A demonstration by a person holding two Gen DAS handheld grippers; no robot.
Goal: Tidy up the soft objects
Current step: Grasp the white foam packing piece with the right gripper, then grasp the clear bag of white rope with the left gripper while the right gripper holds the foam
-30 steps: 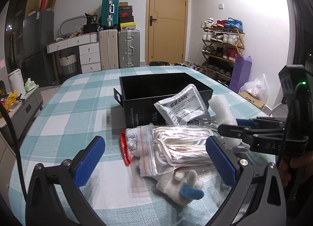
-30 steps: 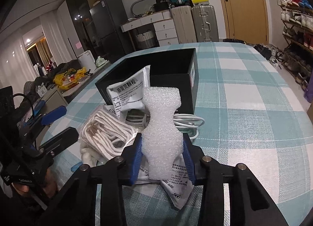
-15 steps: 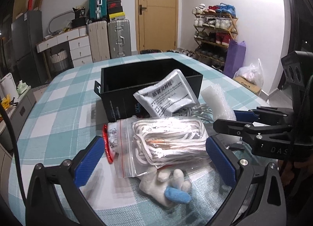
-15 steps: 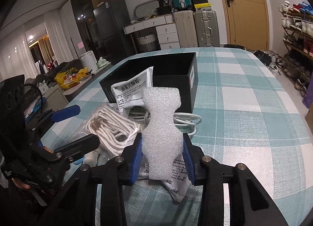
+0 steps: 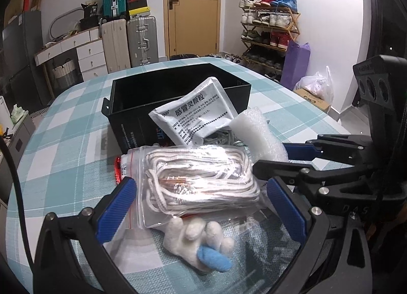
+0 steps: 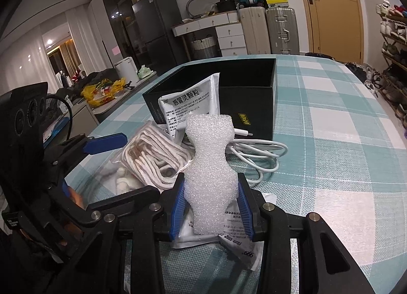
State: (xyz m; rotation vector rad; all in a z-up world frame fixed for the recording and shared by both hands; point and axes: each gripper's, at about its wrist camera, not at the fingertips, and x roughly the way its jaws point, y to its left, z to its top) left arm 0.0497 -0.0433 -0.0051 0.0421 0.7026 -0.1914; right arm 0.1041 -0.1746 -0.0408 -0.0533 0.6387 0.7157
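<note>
Right hand-held gripper (image 6: 211,207): pinching the white foam piece (image 6: 208,166), held upright above the desk (image 6: 343,166), just short of the black box (image 6: 254,95).
Left hand-held gripper (image 5: 201,207): spread wide around the bagged white rope (image 5: 198,182), pads not pressing.
Nearby: sachet (image 5: 195,115) leaning on the box; plush toy (image 5: 201,240) below the bag.
Risk: foam is squashed at the waist — it may slip or spring out on release; the slick bag may slide as the pads close.
Unclear: box interior hidden; white cable (image 6: 257,151) partly covered.
</note>
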